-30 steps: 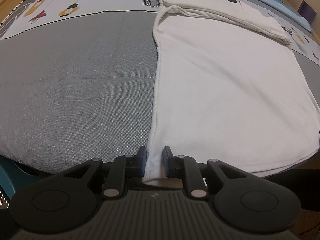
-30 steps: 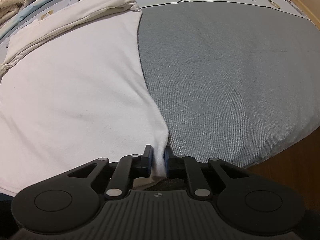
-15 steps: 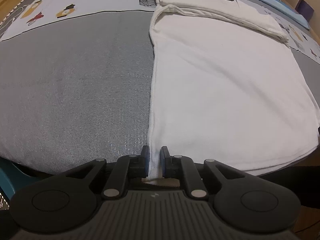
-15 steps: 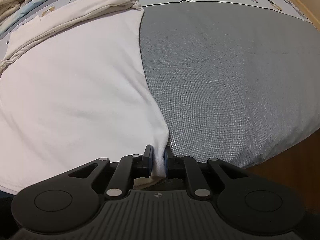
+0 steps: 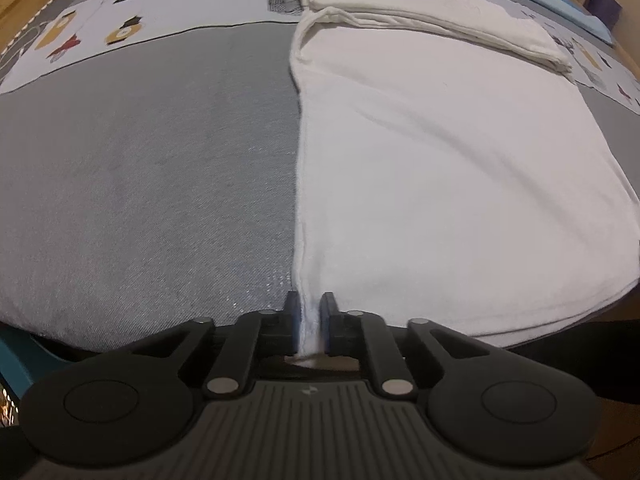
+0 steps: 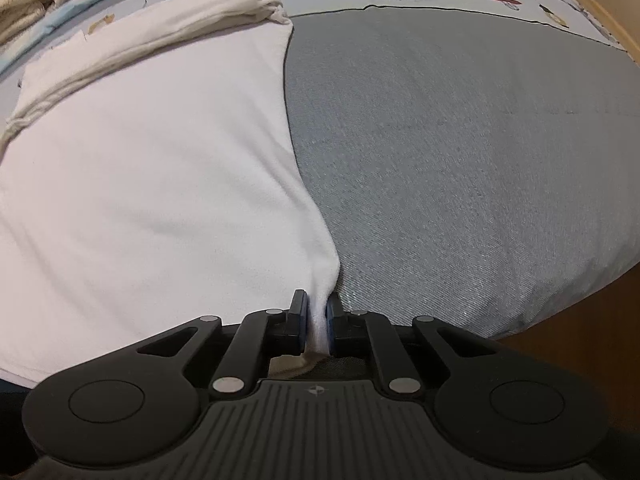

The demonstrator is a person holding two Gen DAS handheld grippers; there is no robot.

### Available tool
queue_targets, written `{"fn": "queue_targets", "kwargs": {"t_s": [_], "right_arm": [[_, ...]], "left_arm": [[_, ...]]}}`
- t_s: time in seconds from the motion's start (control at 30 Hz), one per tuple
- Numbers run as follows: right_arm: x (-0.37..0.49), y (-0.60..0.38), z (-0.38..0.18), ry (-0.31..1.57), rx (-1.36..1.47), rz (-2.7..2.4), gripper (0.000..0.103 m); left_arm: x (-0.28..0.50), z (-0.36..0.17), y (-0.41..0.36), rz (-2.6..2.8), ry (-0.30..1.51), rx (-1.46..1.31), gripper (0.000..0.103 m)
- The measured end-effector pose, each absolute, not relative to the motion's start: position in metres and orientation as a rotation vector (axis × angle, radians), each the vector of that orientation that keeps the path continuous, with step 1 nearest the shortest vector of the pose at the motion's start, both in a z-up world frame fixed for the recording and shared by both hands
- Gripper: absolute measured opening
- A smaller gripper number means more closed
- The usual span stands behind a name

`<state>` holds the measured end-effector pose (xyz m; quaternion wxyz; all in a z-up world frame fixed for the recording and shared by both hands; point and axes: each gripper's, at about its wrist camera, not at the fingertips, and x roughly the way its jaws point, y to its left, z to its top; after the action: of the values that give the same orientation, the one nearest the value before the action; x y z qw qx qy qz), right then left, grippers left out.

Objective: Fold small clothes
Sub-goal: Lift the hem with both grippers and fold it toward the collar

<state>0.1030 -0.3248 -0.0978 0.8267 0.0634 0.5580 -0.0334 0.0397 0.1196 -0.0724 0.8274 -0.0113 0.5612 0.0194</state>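
Garment: white shirt (image 5: 440,168) lies flat on the grey bed cover (image 5: 140,184), far end folded over into a thick band by the printed strip (image 5: 168,20).
L gripper (image 5: 309,312): jaws nearly closed – pinching the shirt's near left corner, cloth bunched betw. the pads.
R gripper (image 6: 318,312): same, clamped on the near right corner at the bed edge.
Bkgd: wood floor (image 6: 580,344) – to the right.
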Motion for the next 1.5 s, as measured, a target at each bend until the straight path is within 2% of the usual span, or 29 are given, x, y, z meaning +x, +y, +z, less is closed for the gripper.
{"fn": "queue_targets", "kwargs": {"t_s": [0.27, 0.7, 0.83, 0.97, 1.1, 1.3, 1.4, 1.5], "right_arm": [[0.095, -0.333, -0.064, 1.044, 0.243, -0.022, 0.006], [0.039, -0.371, 0.077, 0.727, 0.378, 0.2, 0.005], [0.007, -0.389, 0.102, 0.673, 0.4, 0.245, 0.004], [0.025, -0.393, 0.095, 0.692, 0.4, 0.218, 0.004], [0.075, -0.388, 0.076, 0.737, 0.399, 0.182, 0.004], [0.172, -0.377, 0.027, 0.887, 0.342, 0.144, 0.004], [0.198, -0.374, -0.005, 0.947, 0.331, 0.114, 0.004], [0.215, -0.372, -0.03, 1.034, 0.332, 0.078, 0.004]], "left_arm": [[0.031, -0.049, 0.112, 0.016, 1.117, 0.028, 0.006], [-0.028, 0.097, 0.132, -0.132, 0.827, -0.068, 0.004], [-0.055, 0.125, 0.141, -0.159, 0.783, -0.093, 0.004], [-0.038, 0.117, 0.146, -0.157, 0.806, -0.105, 0.005], [0.023, 0.086, 0.16, -0.147, 0.863, -0.106, 0.005], [0.126, 0.017, 0.183, -0.143, 0.959, -0.08, 0.005], [0.156, -0.019, 0.199, -0.109, 1.041, -0.178, 0.005], [0.173, -0.017, 0.2, -0.126, 1.012, -0.22, 0.005]]}}
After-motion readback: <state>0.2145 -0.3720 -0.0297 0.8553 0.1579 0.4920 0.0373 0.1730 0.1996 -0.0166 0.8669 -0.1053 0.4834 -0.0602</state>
